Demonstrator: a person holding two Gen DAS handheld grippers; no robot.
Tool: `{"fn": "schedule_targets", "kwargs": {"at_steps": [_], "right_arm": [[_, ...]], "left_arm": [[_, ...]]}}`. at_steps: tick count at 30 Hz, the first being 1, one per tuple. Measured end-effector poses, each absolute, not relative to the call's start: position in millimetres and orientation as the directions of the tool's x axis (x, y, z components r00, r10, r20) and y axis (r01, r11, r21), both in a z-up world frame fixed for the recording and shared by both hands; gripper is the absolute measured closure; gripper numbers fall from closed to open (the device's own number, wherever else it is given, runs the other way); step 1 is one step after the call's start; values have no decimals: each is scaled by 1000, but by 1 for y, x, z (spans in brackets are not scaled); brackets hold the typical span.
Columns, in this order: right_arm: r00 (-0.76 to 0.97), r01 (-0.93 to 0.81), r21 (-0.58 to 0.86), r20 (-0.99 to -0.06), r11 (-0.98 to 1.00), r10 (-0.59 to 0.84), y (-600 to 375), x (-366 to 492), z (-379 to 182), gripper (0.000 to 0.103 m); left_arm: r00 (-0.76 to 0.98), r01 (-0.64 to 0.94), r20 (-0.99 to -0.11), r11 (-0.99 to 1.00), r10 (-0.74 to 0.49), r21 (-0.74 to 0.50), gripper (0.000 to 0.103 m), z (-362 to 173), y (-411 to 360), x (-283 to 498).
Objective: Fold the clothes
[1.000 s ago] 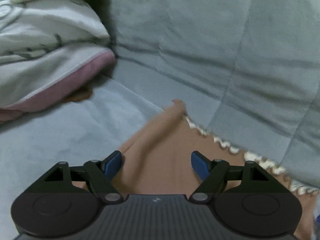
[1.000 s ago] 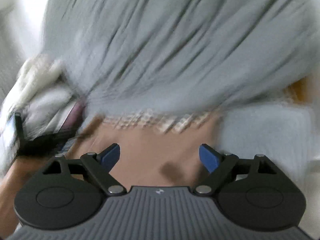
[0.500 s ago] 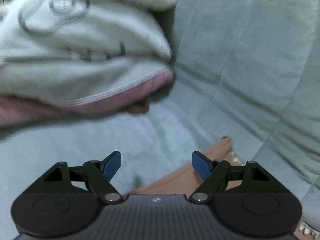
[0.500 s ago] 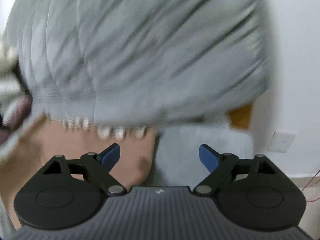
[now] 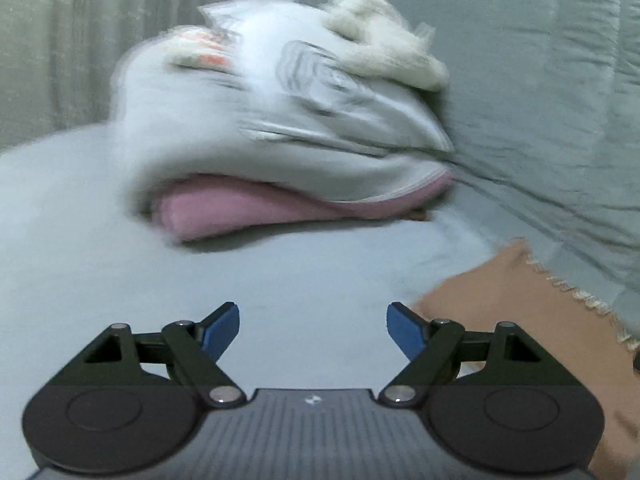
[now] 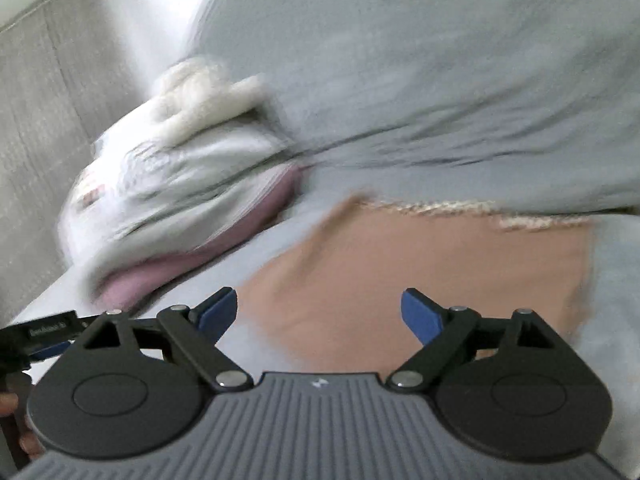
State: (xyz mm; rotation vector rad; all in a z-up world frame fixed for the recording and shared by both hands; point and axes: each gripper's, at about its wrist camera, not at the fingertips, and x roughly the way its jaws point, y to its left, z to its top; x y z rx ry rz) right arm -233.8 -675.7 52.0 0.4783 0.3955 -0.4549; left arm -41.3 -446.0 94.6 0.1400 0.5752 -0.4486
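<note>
Both frames blurred by motion, fine detail lost.

Left gripper (image 5: 313,327): jaws spread wide, blue fingertips (image 5: 220,326) well apart, nothing between them, only bare grey sofa seat (image 5: 280,276) ahead. Right gripper (image 6: 318,314): jaws equally wide, gripping nothing, poised over the near edge of the tan garment (image 6: 432,276).

Taking the tan garment as landmark: spread flat on the sofa seat, far edge trimmed with a pale fringe (image 6: 460,206), that fringe lying along the foot of the grey backrest cushion (image 6: 440,80). In the left wrist view, only a corner of the same tan garment (image 5: 520,312) visible, to the right of the open jaws, frayed trim (image 5: 576,296) running along its right side, against the backrest (image 5: 552,100).

Left of the tan garment, apart from it across a strip of bare seat: a heap of clothes (image 5: 288,132). White printed piece (image 6: 172,184) on top, pink piece (image 5: 248,208) flattened beneath it, fluffy cream piece (image 5: 384,44) on the crest, against the backrest. Orange marks on the white piece, too smeared to read.

Behind the heap, away from the tan garment: a greyish curtain (image 5: 80,40).

At the lower left of the right wrist view, part of the other gripper's black body (image 6: 44,332), with a sliver of a hand (image 6: 12,404) below it.
</note>
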Motion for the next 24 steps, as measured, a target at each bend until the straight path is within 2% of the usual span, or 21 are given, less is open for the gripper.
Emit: {"fn": "schedule_targets", "kwargs": {"at_steps": [5, 10, 13, 18, 24], "right_arm": [[855, 227, 188, -507, 955, -104, -570, -191, 63, 12], [824, 60, 121, -566, 991, 19, -492, -167, 59, 11], [805, 20, 64, -593, 998, 22, -454, -154, 55, 11], [769, 17, 100, -637, 995, 51, -403, -140, 45, 11], [689, -226, -14, -709, 974, 150, -292, -135, 22, 10]], "left_arm": [[813, 286, -549, 954, -194, 86, 18, 94, -317, -77], [834, 120, -552, 982, -19, 148, 18, 93, -200, -106], [833, 79, -553, 986, 15, 145, 18, 95, -160, -116], [842, 1, -534, 990, 73, 138, 16, 103, -78, -136], [818, -58, -562, 990, 122, 131, 14, 93, -20, -137]]}}
